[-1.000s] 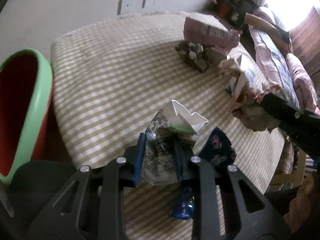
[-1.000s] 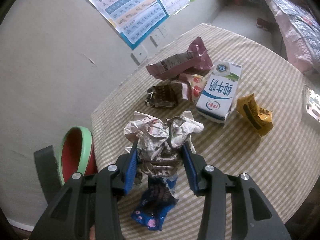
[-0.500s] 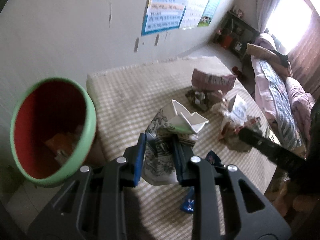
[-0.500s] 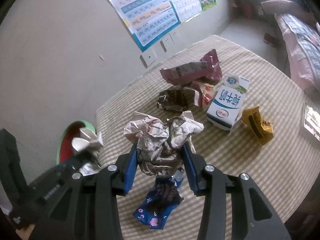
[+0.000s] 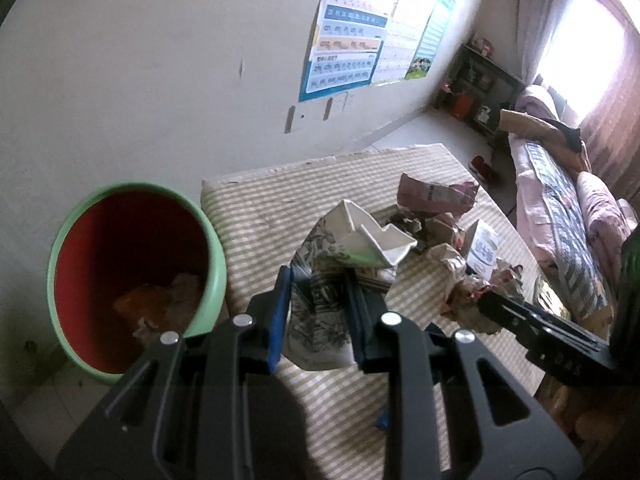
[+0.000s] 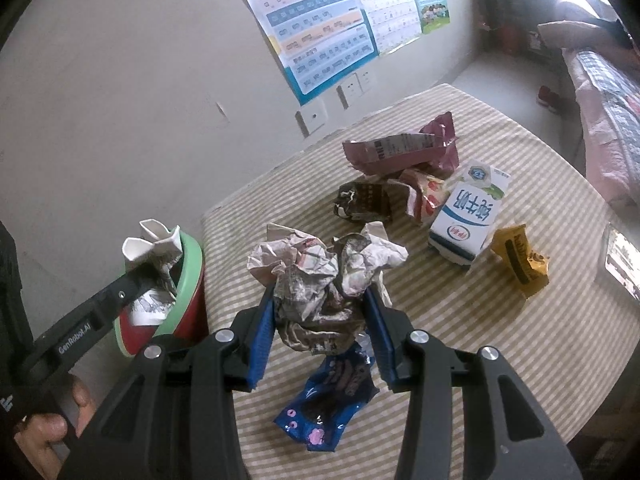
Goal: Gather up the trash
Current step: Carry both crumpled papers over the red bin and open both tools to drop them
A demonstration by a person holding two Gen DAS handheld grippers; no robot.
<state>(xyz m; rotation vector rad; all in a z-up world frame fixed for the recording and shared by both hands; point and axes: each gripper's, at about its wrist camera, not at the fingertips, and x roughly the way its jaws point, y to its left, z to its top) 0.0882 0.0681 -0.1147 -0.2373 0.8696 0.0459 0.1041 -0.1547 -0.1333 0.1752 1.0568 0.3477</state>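
My left gripper (image 5: 318, 312) is shut on a crushed white paper carton with grey print (image 5: 340, 276), held above the table's left end, just right of a green-rimmed red bin (image 5: 136, 276) on the floor. From the right wrist view that same carton (image 6: 154, 242) hangs over the bin's rim (image 6: 190, 280). A crumpled newspaper ball (image 6: 320, 276) is clamped in my right gripper (image 6: 322, 320), which is shut on it above the striped table (image 6: 540, 340). Under it lies a dark blue snack wrapper (image 6: 328, 400).
Further along the table lie a pink bag (image 6: 400, 148), a dark brown wrapper (image 6: 362, 200), a red-white wrapper (image 6: 424, 196), a blue-white milk carton (image 6: 468, 212) and a yellow packet (image 6: 520, 262). The bin holds some trash. A wall with posters stands behind; a bed at right.
My left gripper rose and swung left with the carton, from over the table toward the bin, which now fills the lower left. The right gripper lifted slightly with the newspaper ball.
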